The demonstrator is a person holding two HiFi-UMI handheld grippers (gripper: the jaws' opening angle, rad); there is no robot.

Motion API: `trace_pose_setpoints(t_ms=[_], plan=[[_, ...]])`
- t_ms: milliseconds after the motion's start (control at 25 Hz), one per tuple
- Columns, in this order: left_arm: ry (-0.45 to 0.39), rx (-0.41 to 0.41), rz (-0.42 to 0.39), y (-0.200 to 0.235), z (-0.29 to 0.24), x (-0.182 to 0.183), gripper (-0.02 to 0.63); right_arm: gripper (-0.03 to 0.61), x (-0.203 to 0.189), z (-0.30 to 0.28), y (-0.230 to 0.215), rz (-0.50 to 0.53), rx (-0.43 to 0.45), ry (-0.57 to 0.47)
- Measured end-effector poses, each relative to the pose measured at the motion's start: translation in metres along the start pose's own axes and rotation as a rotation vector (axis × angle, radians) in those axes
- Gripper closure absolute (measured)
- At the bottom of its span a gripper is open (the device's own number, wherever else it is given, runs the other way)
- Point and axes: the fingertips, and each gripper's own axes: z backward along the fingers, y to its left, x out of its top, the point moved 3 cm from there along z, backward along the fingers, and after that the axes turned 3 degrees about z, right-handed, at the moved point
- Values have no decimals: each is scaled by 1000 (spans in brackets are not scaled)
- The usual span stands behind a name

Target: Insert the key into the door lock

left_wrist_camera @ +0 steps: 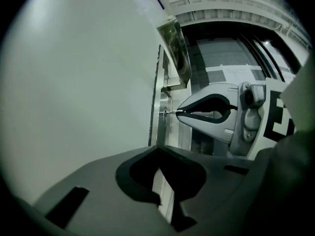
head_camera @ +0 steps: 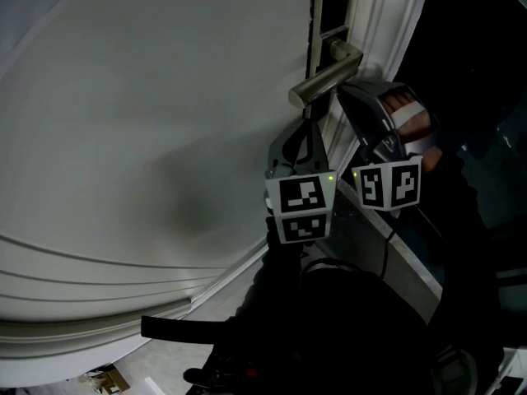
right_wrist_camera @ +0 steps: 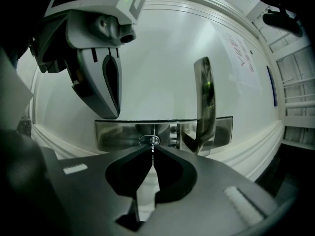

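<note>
Steel key (right_wrist_camera: 152, 146) at lock (right_wrist_camera: 143, 140), notice (right_wrist_camera: 241, 53) illegible

It's dim here. In the head view the door (head_camera: 123, 97) is a flat pale grey, brightest up and left of the door handle (head_camera: 329, 76), with a soft shadow smudge below and left of it. Right of and below the handle, all sinks to near black. A green lamp glows on the left gripper (head_camera: 310, 115). Both gripper views are fisheye, black at the corners, and bend the door's mouldings. Beside the glaring handle the key (right_wrist_camera: 153, 142) glints, and the right gripper (right_wrist_camera: 152, 150) looms dark and blurred.
</note>
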Motion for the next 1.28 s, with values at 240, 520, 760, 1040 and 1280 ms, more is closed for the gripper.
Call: trace_pose_setpoints(t_ms=[240, 520, 760, 1040, 1280], plan=[[-1, -1, 1, 0, 0, 0, 612, 566, 0, 0, -1, 1, 1, 3], [-3, -9, 2, -2, 0, 0, 612, 566, 1, 0, -1, 5, 0, 6], [-4, -12, 2, -3, 0, 1, 612, 566, 1, 1, -1, 11, 0, 9], [-2, -14, 2, -4, -1, 0, 612, 566, 1, -1, -1, 10, 0, 9], [-2, -12, 3, -4, 1, 1, 613, 566, 2, -2, -1, 12, 2, 11]])
